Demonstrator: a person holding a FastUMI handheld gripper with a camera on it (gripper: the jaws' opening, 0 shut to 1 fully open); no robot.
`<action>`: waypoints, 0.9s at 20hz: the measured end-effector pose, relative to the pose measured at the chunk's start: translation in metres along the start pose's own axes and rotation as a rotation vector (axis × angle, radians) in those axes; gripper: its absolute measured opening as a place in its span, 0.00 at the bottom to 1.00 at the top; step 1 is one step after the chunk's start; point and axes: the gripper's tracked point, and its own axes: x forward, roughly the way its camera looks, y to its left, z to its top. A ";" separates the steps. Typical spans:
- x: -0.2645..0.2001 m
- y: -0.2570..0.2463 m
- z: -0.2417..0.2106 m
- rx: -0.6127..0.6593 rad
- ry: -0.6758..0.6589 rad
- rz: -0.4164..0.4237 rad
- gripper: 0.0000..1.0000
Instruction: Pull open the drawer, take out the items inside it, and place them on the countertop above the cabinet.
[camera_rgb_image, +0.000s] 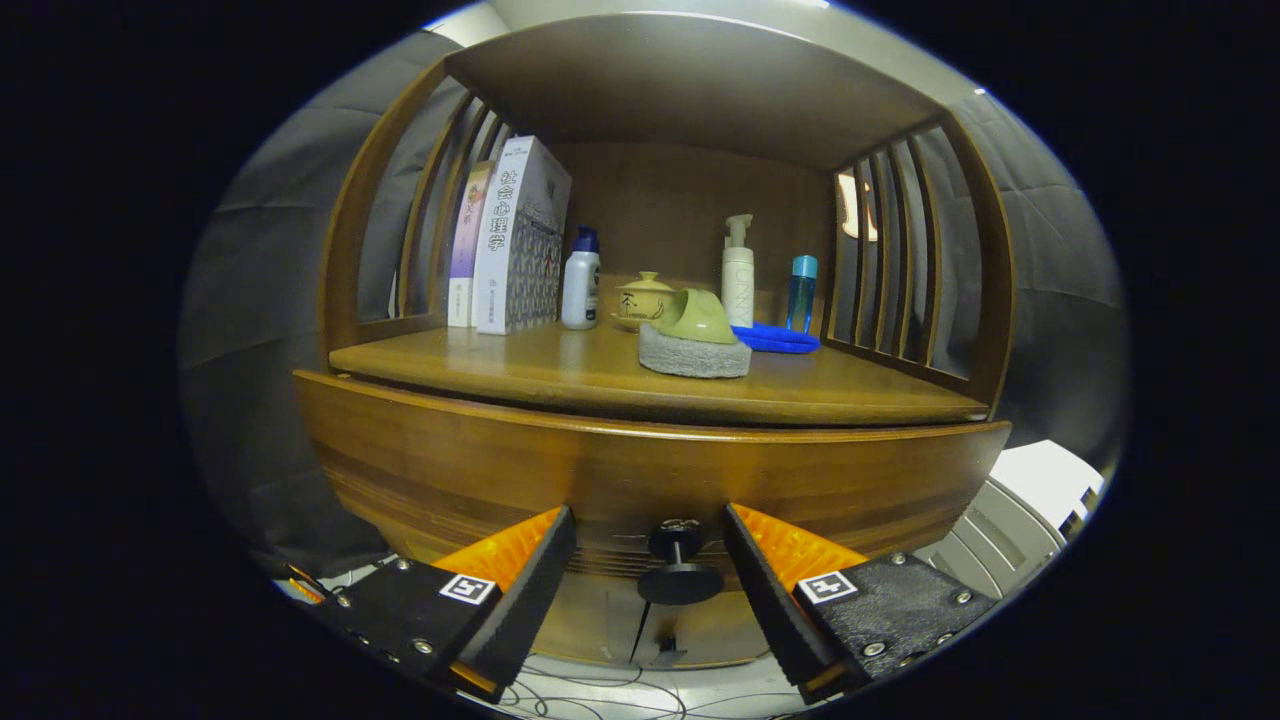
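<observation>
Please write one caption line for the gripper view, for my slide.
Open gripper, jaws on either side of the black drawer knob, drawer closed; countertop above already holds books, bottles and a teapot.

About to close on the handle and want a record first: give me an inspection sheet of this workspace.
Surface: wooden countertop, bare at the front.
Job's things: wooden drawer front shut; black round drawer knob between the fingers, untouched.
Clutter: upright books, white bottle, green lidded pot, green cup on a grey pad, pump bottle, blue bottle, blue cloth.
Grippers: orange-and-black gripper open, straddling the knob.
Cables: thin wires on the floor.
Surroundings: slatted side panels.
</observation>
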 end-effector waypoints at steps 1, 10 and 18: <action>0.005 0.000 0.001 0.001 0.000 0.001 0.94; -0.003 -0.006 0.012 -0.011 -0.004 0.046 0.94; -0.072 -0.081 0.142 0.203 -0.232 0.027 0.94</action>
